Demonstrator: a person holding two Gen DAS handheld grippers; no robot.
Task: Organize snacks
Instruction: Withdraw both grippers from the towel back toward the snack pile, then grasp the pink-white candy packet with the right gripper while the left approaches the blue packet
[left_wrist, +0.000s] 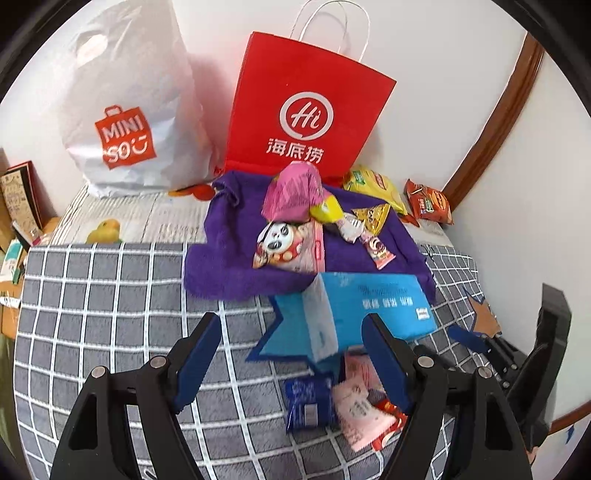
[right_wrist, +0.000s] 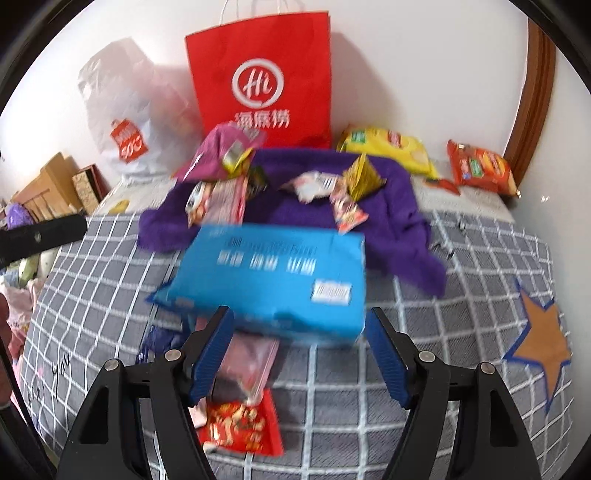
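Note:
A bright blue box (right_wrist: 273, 277) lies on the grey checked blanket (left_wrist: 92, 314), propped over small packets: a dark blue one (left_wrist: 310, 406), a pink-white one (left_wrist: 358, 413) and a red one (right_wrist: 240, 428). My right gripper (right_wrist: 299, 314) is open, its tips at the box's near edge with no pad seen pressing. My left gripper (left_wrist: 291, 321) is open and holds nothing, and the box (left_wrist: 362, 310) is just beyond its right finger. Behind, a purple towel (left_wrist: 229, 266) carries a panda packet (left_wrist: 284, 247), a pink bag (left_wrist: 291, 192) and several small wrappers.
A red paper bag (left_wrist: 306, 107) and a white plastic shopping bag (left_wrist: 125, 110) stand against the back wall. A yellow chip bag (right_wrist: 388, 147) and an orange packet (right_wrist: 480, 166) lie at the back right. Cardboard boxes (right_wrist: 48, 184) crowd the left side.

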